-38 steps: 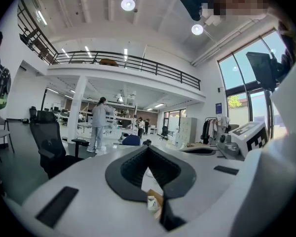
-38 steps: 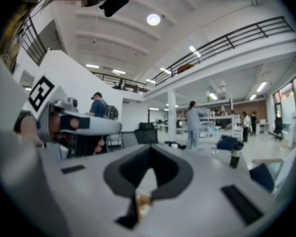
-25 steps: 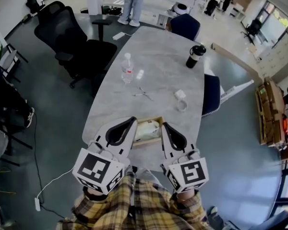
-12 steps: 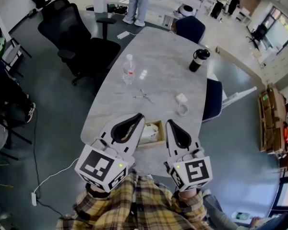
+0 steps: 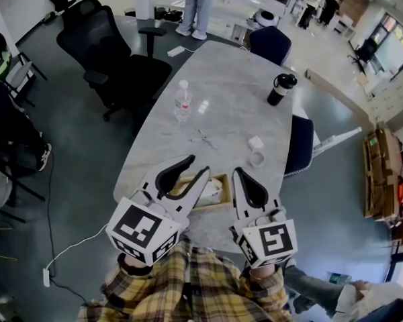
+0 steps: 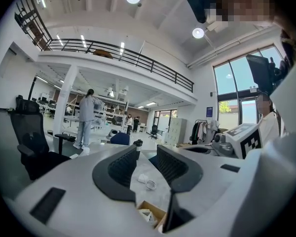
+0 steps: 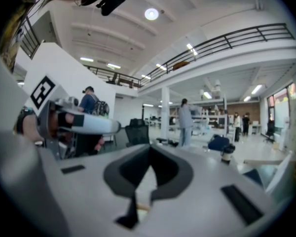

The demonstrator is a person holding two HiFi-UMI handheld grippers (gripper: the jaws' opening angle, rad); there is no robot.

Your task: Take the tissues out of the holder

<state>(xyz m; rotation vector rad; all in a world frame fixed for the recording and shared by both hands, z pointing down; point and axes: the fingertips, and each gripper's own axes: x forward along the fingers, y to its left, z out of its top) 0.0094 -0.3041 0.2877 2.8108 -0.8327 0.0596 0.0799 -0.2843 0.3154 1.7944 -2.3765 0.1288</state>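
Wooden holder (image 5: 226,194), tissues (image 5: 211,191) inside, between opening empty left tongs (image 5: 199,166) and right tongs (image 5: 237,173).

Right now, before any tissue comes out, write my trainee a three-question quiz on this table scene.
1. True or false: the water bottle stands upright on the table.
2. Where on the table does the tissue holder sit? A: at the near edge, closest to the person. B: in the middle. C: at the far end.
3. On the right gripper, are the fingers apart or together?
Key: 1 true. 2 A. 3 together, with nothing between them.
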